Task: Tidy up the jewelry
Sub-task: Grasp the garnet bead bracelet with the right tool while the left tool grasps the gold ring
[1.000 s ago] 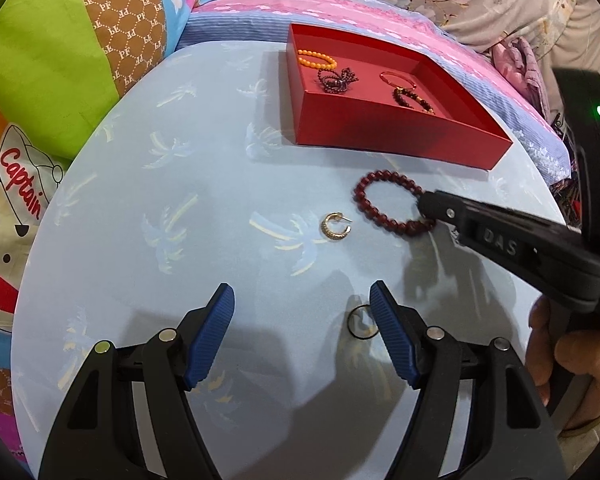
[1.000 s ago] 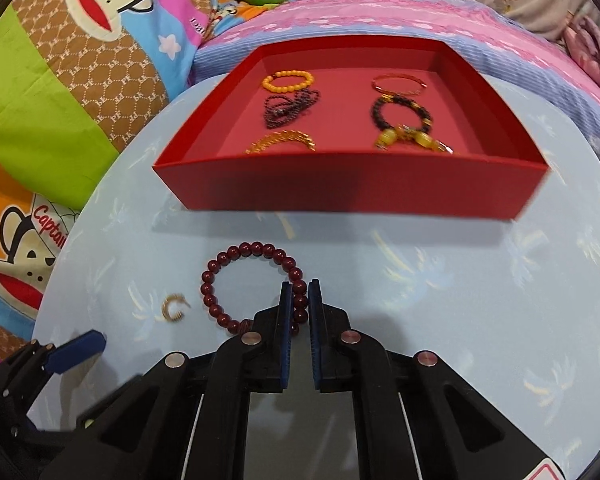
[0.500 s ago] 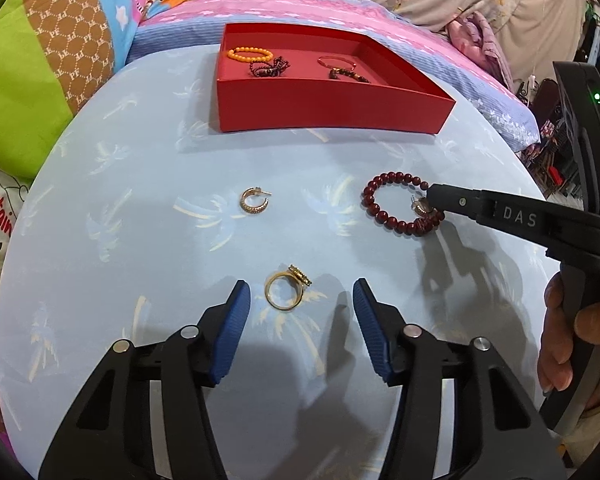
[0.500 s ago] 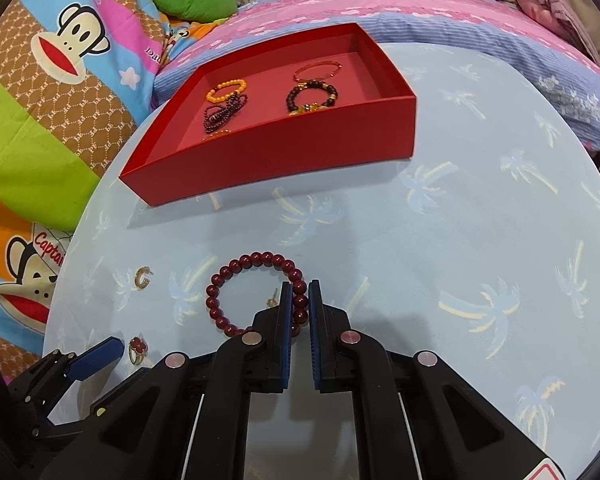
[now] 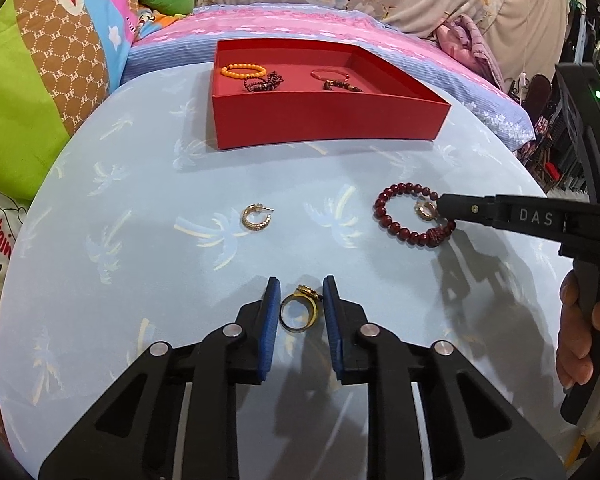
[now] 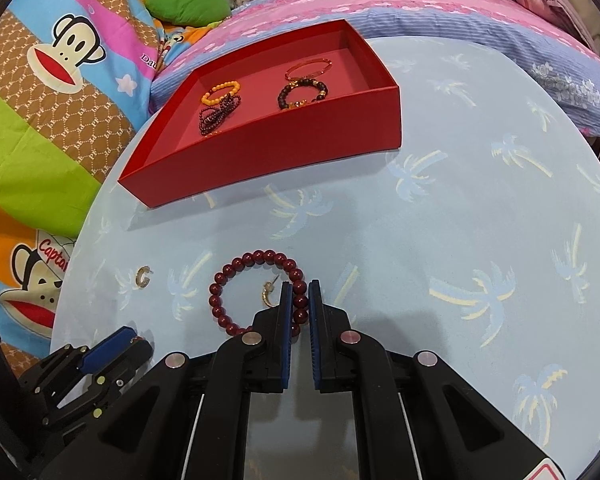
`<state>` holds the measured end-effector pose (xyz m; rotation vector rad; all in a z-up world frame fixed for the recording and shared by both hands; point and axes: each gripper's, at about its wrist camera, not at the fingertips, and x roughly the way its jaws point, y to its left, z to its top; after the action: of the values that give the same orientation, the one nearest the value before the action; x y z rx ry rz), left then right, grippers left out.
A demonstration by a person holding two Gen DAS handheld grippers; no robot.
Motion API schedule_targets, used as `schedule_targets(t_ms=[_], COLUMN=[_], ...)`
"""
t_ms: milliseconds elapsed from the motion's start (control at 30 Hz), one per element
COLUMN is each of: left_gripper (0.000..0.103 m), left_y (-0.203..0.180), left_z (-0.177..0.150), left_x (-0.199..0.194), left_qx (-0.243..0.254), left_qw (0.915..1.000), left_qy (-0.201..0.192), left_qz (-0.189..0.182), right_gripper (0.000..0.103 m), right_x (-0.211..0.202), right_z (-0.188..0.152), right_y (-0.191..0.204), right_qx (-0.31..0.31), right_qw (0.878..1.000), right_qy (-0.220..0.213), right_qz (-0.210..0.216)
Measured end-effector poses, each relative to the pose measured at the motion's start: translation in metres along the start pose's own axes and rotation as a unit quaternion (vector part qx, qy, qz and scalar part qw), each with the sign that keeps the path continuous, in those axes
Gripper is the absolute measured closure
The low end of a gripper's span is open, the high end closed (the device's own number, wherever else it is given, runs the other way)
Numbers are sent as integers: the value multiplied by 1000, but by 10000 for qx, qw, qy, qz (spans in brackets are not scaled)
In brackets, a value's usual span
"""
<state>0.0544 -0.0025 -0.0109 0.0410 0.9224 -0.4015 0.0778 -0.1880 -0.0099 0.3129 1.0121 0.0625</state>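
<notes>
Two grippers work the pale-blue worktop (image 5: pixel 140 240): left gripper (image 5: pixel 299 304) parted around the gold ring (image 5: pixel 299 312); right gripper (image 6: pixel 299 300) clamped on the dark-red bead bracelet (image 6: pixel 256 294), near the red tray (image 6: pixel 284 148).

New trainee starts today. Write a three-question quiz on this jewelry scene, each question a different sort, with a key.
1. True or false: the right gripper is shut on the dark red bead bracelet.
2. What lies between the left gripper fingers? A gold ring, B hoop earring, C orange bracelet.
3. Fill in: the orange bracelet lies in the red ___.

Key: 1 true; 2 A; 3 tray.
</notes>
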Motion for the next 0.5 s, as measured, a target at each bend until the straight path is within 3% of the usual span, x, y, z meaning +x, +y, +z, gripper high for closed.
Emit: schedule_targets(t_ms=[100,500], left_gripper=[90,90], left_y=[-4,-3], left_z=[0,11], left_x=[-1,-4], left_qx=[40,-217], left_qw=[10000,9994], left_qy=[12,138], left_qz=[-30,-228], right_gripper=[96,96], right_x=[-5,-37], right_z=[2,23], right_y=[2,19], right_qx=[-12,-227], right_qw=[10000,9983], right_qy=[-53,-462], right_qz=[38,266])
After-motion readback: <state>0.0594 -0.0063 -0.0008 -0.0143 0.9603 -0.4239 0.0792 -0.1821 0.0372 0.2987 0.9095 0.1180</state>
